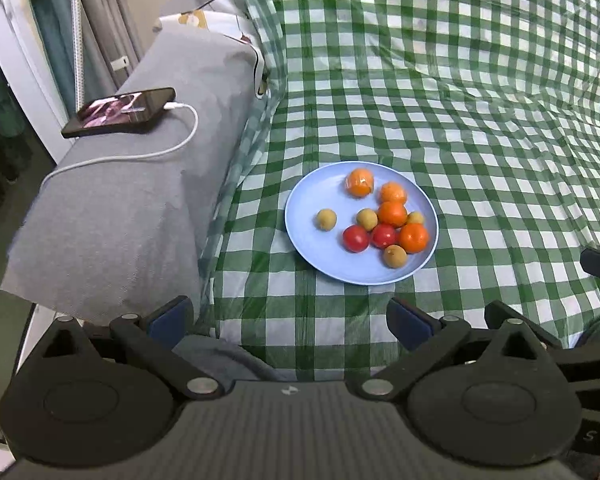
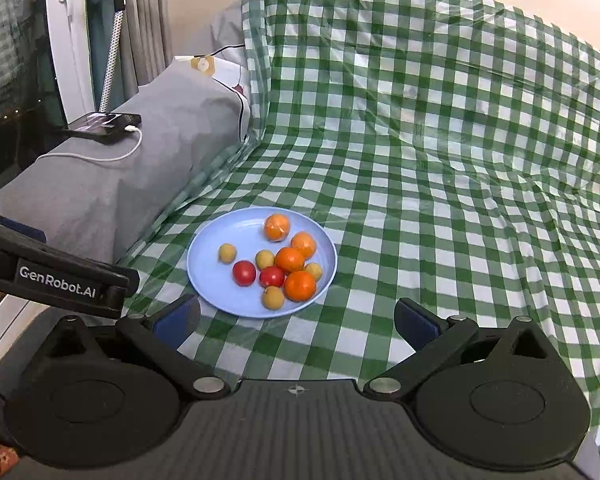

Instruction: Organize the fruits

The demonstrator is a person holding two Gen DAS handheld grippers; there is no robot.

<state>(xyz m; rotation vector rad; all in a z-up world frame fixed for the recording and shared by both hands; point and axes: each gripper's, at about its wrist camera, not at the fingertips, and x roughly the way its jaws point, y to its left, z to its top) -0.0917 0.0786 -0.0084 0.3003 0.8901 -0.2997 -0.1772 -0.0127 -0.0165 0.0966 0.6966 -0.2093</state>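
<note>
left gripper (image 1: 290, 322): jaws spread, nothing held
right gripper (image 2: 296, 316): released, empty
right view only: "GenRobot.AI" on left gripper's side
plate (image 1: 320, 252): fruit-loaded, near gingham cloth (image 1: 460, 120) left edge

A home setting, most likely a living room or bedroom. A green-and-white checked cloth (image 1: 440, 92) is covering a soft piece of furniture with a raised back, a sofa or a bed, and is lying in wrinkles over the cushioning. A padded arm or bolster under a grey cover (image 1: 140, 184) is running along one side, and a phone (image 1: 120, 112) is lying on it with a white charging cable (image 1: 172, 148) plugged in. Curtains (image 2: 148, 20) are hanging beside a white frame (image 2: 66, 32) in the background. A blue plate (image 2: 208, 276) of fruit is sitting directly on the cloth.
</note>
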